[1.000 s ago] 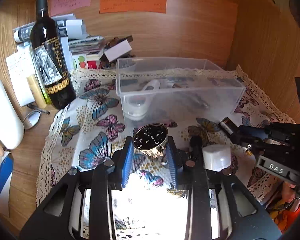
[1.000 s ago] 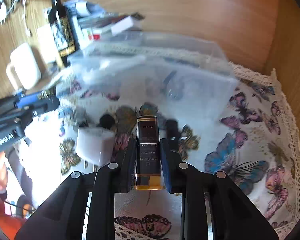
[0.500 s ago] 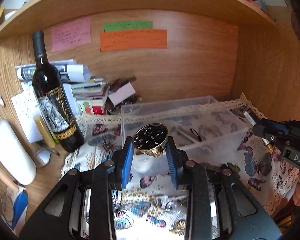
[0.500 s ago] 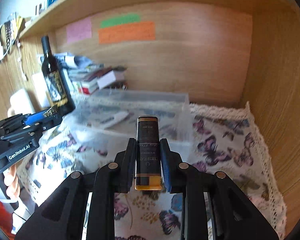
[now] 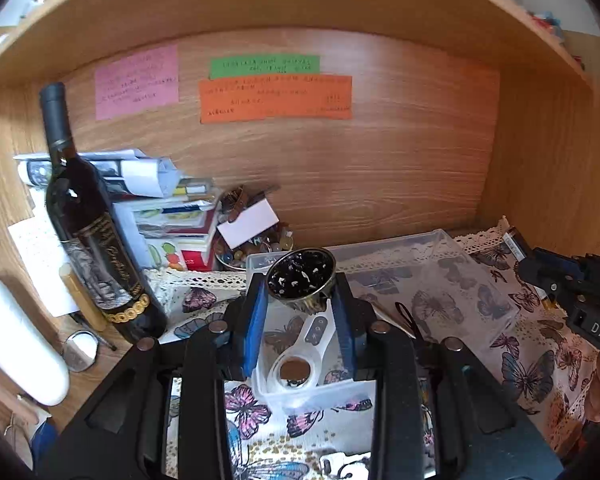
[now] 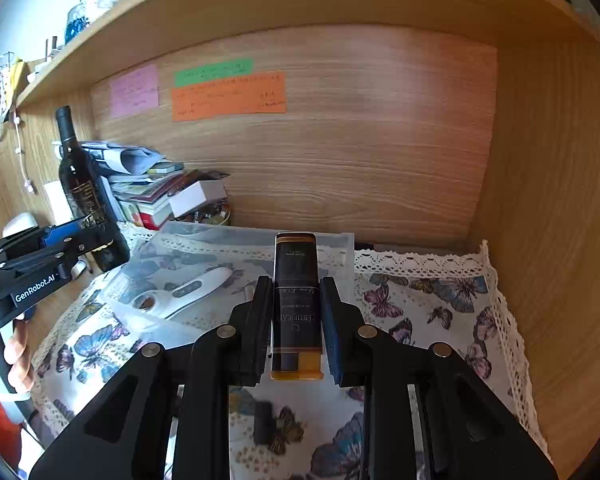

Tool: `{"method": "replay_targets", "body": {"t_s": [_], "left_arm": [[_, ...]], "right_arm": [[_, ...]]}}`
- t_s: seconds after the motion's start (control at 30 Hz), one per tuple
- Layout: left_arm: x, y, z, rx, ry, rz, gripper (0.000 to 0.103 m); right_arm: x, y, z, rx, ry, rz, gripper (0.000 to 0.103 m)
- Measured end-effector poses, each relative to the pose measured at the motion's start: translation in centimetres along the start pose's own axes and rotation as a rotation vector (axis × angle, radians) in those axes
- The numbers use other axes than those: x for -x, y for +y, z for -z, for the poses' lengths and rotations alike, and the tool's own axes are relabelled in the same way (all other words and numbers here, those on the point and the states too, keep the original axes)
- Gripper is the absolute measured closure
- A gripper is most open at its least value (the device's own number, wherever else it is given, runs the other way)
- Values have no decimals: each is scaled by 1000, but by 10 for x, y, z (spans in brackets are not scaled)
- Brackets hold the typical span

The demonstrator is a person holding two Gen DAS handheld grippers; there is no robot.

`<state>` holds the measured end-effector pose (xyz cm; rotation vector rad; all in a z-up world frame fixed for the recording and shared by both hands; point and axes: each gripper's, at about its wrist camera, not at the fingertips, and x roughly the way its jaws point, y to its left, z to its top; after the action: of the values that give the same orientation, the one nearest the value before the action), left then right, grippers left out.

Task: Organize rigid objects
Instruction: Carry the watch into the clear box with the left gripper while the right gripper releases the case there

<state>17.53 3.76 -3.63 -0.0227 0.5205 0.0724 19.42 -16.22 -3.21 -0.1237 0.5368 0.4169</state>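
My left gripper is shut on a small brass cup with a dark speckled inside, held above the near left end of a clear plastic bin. A white handheld device lies in the bin below. My right gripper is shut on a dark rectangular bottle with an amber base, held above the bin's near right edge. The white device also shows in the right wrist view. Each gripper shows at the edge of the other's view.
A wine bottle stands left of the bin, with a stack of books and papers behind it. A butterfly tablecloth covers the desk. Wooden walls close the back and right. A small dark item lies on the cloth.
Both grippers have lifted off the cloth with their objects and moved forward over the bin. The white block beside them has dropped out of view.
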Motion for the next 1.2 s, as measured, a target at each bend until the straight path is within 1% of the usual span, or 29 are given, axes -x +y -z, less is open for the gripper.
{"method": "replay_targets", "body": {"t_s": [0.23,0.27,0.6,0.73,0.93,1.07,1.13,1.17,1.2], "left_arm": [[-32,0,4,2,71,10,71],[-37,0,5,0,83,14,71],[-76,-1,17,21,190,60,71],[-78,-6,21,4,202,71,71],[-75,-6,22,-7,193,53,70],[-70,-6,21,-6,181,50,61],[-66,-8,21,-14,174,46,57],[-63,-8,20,-18,169,43,56],[-59,-9,19,-22,161,40,52]], "right_arm": [[-38,5,-3,21,58,-9,81],[-43,6,-2,22,51,-5,81],[-86,13,9,38,147,2,81],[-95,14,11,42,179,-2,81],[-98,17,14,50,200,-22,81],[-92,17,12,50,186,-19,80],[-87,17,10,49,213,-35,78],[-83,17,9,48,207,-37,76],[-79,17,8,46,198,-40,74]]}}
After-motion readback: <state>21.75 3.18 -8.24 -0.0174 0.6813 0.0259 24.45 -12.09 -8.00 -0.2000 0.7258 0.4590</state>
